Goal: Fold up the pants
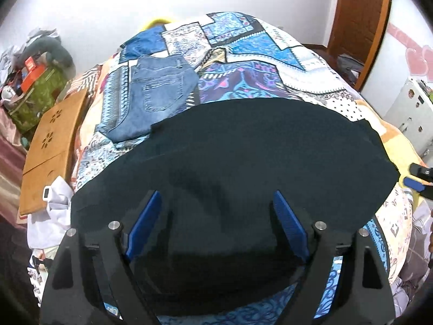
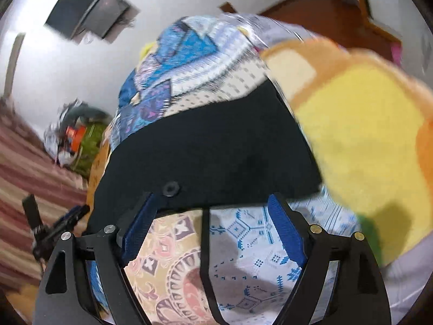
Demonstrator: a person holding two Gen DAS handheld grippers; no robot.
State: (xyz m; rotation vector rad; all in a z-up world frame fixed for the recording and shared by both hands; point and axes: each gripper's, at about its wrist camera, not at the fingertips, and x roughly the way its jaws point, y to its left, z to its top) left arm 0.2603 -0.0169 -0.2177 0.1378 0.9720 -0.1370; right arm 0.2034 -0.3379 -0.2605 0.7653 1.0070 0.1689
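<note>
Black pants point(image 1: 243, 149) lie folded flat across the patterned bedspread point(image 1: 243, 62). My left gripper point(image 1: 217, 200) is open just above their near part, blue pads point(image 1: 146, 222) spread wide, holding nothing. In the right wrist view the black pants point(image 2: 205, 146) show with a button point(image 2: 170, 188) at their near edge. My right gripper point(image 2: 213, 205) is open at that edge, empty, over the bedspread point(image 2: 243, 257). The right gripper also shows at the right edge of the left wrist view point(image 1: 419, 178); the left gripper shows at lower left in the right wrist view point(image 2: 54, 222).
Folded blue jeans point(image 1: 154, 89) lie on the bed beyond the black pants. A wooden board point(image 1: 51, 146) and white cloth point(image 1: 51, 216) sit at the bed's left side. A yellow-orange blanket point(image 2: 365, 146) lies right of the pants. Clutter point(image 1: 32, 75) sits at the left wall.
</note>
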